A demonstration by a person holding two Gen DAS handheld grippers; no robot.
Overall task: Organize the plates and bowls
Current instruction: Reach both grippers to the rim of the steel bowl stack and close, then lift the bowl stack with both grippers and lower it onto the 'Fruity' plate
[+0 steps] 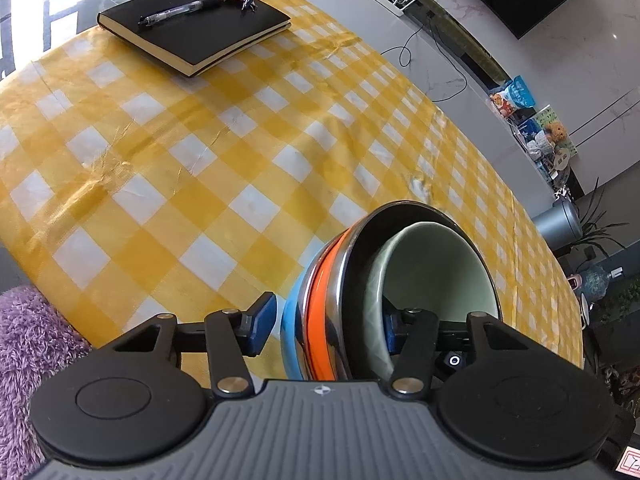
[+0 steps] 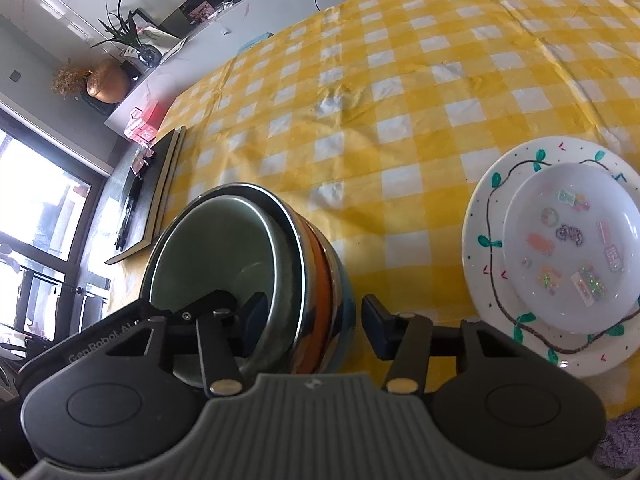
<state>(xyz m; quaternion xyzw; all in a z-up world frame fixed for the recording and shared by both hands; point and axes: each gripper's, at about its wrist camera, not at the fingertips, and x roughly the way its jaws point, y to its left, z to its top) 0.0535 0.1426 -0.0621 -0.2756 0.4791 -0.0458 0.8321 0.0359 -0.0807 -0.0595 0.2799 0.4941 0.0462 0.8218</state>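
Yellow-and-white check cloth (image 1: pixel 192 168) covers the surface under me. On it near me sits the stack of bowls (image 1: pixel 352 296): a pale green bowl (image 1: pixel 436 272) nested in a steel bowl (image 1: pixel 360 248), then an orange rim (image 1: pixel 320 300) and a light blue bowl (image 1: pixel 290 320) outermost. In both wrist views the stack's mouth looks tipped sideways, toward the right in my left view and toward the left in my right view; whether it truly stands upright on the cloth I cannot tell.

My left gripper (image 1: pixel 326 324) is spread wide across the stack's wall, one blue pad outside the blue bowl and apart from it, the other inside the green bowl; a firm grip I cannot confirm. My right gripper (image 2: pixel 314 324) also straddles the wall, one finger inside the green bowl, the other clear of the outside with cloth showing between.

Right of the stack, well apart, a white plate with a painted vine (image 2: pixel 492 220) carries a smaller white dish with stickers (image 2: pixel 568 240).

Far left lies a black notebook (image 1: pixel 192 28) with a pen (image 1: pixel 180 12) on it. The other gripper's housing in my right view reads "GenRobot.AI".
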